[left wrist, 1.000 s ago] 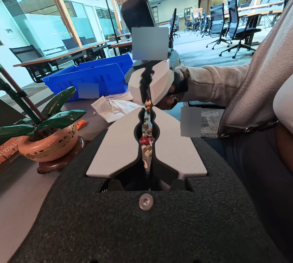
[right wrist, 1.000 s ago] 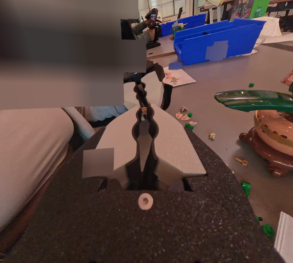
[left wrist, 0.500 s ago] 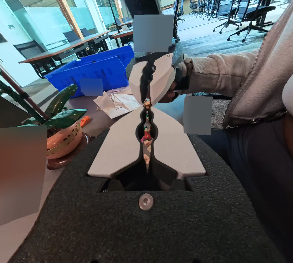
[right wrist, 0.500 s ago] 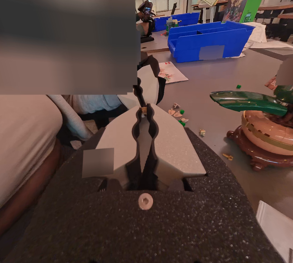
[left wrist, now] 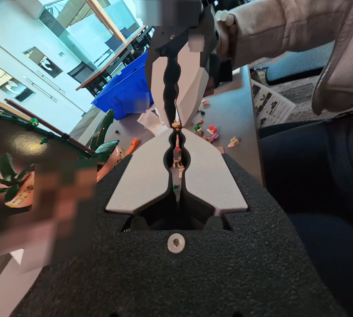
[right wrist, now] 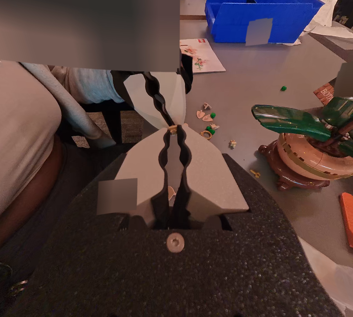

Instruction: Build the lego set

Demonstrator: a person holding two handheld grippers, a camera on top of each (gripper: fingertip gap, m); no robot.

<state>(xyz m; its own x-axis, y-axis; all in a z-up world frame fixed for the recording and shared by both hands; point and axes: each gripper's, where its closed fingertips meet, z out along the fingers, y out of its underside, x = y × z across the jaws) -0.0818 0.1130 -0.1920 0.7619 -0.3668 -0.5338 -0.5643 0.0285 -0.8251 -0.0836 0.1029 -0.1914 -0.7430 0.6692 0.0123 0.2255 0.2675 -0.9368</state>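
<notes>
A small tan-gold lego piece (left wrist: 175, 125) is pinched where the two grippers meet tip to tip, above the grey table. My left gripper (left wrist: 176, 130) is shut on its near end. My right gripper (left wrist: 175, 121) comes down from above and is shut on its far end. In the right wrist view my right gripper (right wrist: 173, 129) holds the same piece (right wrist: 173, 128), and the left gripper (right wrist: 170, 124) reaches in from the upper left. The lego plant, with a pink pot (right wrist: 298, 157) and dark green leaves (right wrist: 286, 121), stands at the right.
Several loose small pieces (left wrist: 211, 133) lie on the table under the grippers, among them a gold ring (right wrist: 206, 134). A blue bin (right wrist: 257, 9) and an instruction booklet (right wrist: 202, 55) lie farther back. An orange part (right wrist: 346, 218) is at the right edge. A person's sleeve (left wrist: 277, 27) crosses the upper right.
Both grippers have tipped and moved over the table, still joined tip to tip on the small piece. The loose pieces and the plant now show closer beneath them.
</notes>
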